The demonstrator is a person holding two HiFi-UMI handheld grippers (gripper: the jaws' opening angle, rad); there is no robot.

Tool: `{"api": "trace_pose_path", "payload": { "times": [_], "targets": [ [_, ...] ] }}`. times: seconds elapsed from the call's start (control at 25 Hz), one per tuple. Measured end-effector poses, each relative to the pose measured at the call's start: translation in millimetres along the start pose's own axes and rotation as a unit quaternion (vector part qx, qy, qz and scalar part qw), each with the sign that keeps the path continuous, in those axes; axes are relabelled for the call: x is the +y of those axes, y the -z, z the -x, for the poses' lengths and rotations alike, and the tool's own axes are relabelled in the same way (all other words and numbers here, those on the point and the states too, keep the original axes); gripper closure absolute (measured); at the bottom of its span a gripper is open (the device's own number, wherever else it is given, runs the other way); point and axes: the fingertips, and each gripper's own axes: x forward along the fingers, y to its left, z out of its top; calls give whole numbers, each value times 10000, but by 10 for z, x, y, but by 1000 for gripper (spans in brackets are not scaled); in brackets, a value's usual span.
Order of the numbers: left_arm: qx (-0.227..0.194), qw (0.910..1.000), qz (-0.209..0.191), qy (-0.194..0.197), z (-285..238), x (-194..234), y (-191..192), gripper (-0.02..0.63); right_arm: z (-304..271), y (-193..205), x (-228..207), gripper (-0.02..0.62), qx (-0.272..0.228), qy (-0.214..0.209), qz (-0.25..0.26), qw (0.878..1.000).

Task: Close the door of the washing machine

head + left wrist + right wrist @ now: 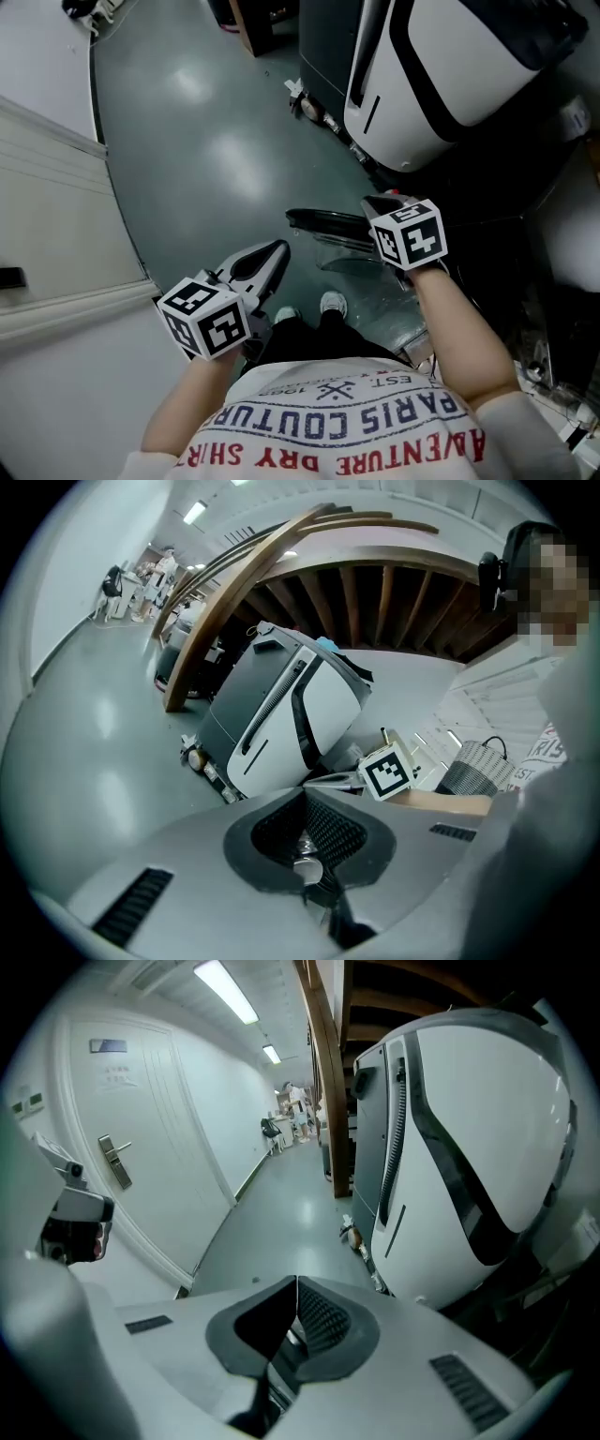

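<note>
Dim fisheye views, glare on floor [202, 141]

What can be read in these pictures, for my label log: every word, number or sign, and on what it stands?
"PARIS COUTURE": upside down on the person's shirt.
"ADVENTURE DRY SHIR", end unclear: upside down, same shirt.
"EST." with a number too blurred to read: same shirt.
Door plate and sheet under it: too small to read.

Looking like a long indoor corridor in a workplace or lab building: running under ceiling strip lights [225, 991], shining along a glossy grey floor [187, 150], passing a white lever-handled door [141, 1157], housing a washing machine [469, 1119] below a wooden staircase [375, 588].
</note>
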Motion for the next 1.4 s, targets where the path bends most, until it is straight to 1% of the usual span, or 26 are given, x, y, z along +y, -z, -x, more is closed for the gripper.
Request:
{"api": "trace_pose_path", "payload": {
  "times": [0.08, 0.16, 0.28, 0.4, 0.48, 0.68, 1.04, 1.16, 1.4],
  "targets": [
    [67, 9999, 90, 48, 9, 120, 10, 581, -99, 65, 2, 574, 206, 141, -71, 9997],
    [217, 9997, 99, 59, -5, 267, 6, 581, -192, 92, -40, 574, 394, 395, -55, 9984],
    [534, 9984, -66, 168, -10, 409, -39, 581, -302, 147, -86, 574, 590, 752, -52, 9954],
    [795, 9958, -251, 369, 30, 480, -101, 581, -378, 148, -87, 574, 684, 1093, 139, 9916],
    [994, 9931, -359, 513, 59, 528, -124, 581, -410, 156, -56, 574, 775, 1252, 171, 9889],
    [1246, 9882, -509, 729, 99, 636, -190, 581, -465, 218, -52, 574, 868, 1399, -202, 9861],
    [1647, 9755, -971, 1086, 120, 697, -216, 581, -372, 373, -6, 574, 629, 1848, -923, 9764],
    [1787, 9700, -1006, 1306, 77, 666, -139, 581, -325, 491, 64, 574, 671, 1940, -1028, 9733],
    [2102, 9590, -993, 1622, -71, 647, 91, 581, -209, 704, 250, 574, 824, 1995, -1032, 9710]
  ]
}}
